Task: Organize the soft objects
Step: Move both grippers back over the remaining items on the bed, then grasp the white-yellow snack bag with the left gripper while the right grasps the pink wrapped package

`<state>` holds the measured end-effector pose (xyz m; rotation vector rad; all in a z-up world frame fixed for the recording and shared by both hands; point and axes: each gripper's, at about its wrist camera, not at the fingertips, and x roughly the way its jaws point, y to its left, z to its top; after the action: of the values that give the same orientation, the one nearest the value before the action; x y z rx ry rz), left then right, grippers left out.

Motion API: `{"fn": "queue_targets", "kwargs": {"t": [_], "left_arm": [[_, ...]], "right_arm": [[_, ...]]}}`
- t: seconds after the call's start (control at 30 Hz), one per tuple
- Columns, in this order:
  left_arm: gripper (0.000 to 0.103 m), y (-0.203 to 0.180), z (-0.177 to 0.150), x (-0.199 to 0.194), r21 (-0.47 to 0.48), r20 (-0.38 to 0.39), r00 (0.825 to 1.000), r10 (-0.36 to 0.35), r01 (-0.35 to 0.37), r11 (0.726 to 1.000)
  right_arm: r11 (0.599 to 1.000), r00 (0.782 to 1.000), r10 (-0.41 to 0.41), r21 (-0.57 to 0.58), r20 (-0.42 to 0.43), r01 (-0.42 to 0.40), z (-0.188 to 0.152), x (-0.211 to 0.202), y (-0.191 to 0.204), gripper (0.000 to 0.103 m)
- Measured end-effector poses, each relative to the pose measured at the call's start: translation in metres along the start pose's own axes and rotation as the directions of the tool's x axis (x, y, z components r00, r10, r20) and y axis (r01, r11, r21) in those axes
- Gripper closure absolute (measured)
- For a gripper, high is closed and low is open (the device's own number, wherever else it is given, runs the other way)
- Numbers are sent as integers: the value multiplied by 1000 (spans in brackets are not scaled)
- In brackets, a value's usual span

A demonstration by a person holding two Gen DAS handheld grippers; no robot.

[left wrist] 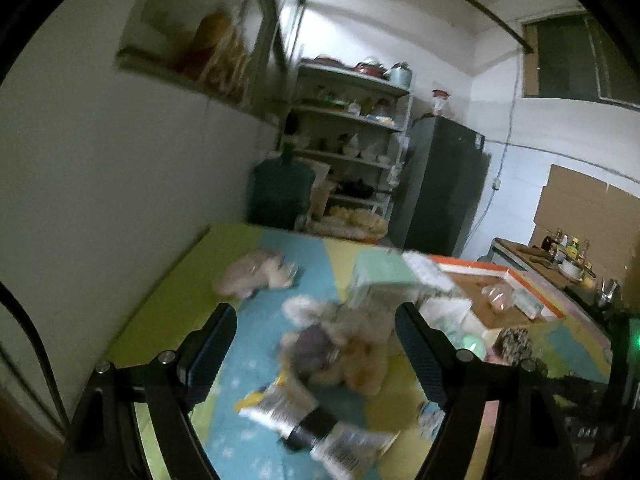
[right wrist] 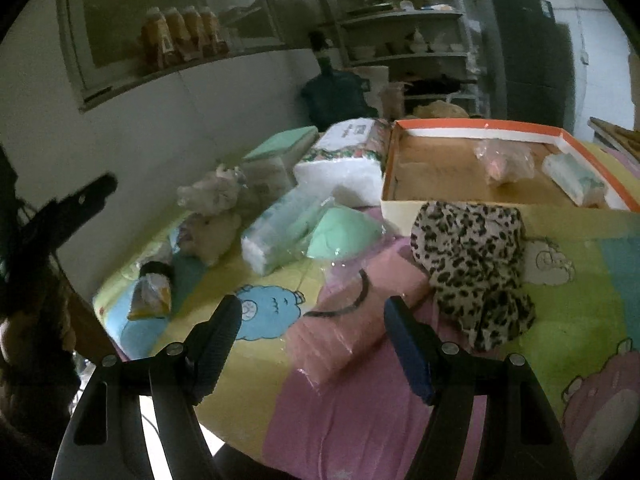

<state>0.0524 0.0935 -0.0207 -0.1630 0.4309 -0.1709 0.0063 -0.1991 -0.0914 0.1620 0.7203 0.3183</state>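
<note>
Both stand wide open and empty: the right hand-held gripper (right wrist: 312, 320) just above the wrapped pink cloth (right wrist: 352, 320), the left hand-held gripper (left wrist: 316, 332) short of the plush toy (left wrist: 344, 344).

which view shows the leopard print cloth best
The right wrist view: the leopard print cloth lies sharp and whole beside the orange-rimmed box. The left wrist view shows only a small blurred patch of it.
</note>
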Motion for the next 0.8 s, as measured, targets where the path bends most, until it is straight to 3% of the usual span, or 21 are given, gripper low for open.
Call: {"fn": "queue_targets", "kwargs": {"t": [0.43, 0.8], "left_arm": [[28, 20, -60, 12, -154, -126, 992, 7, -27, 988], [33, 19, -70, 37, -240, -183, 981, -64, 18, 971]], "right_arm": [[999, 999, -40, 13, -32, 41, -7, 11, 2, 28], [998, 998, -42, 38, -50, 44, -12, 16, -6, 28]]}}
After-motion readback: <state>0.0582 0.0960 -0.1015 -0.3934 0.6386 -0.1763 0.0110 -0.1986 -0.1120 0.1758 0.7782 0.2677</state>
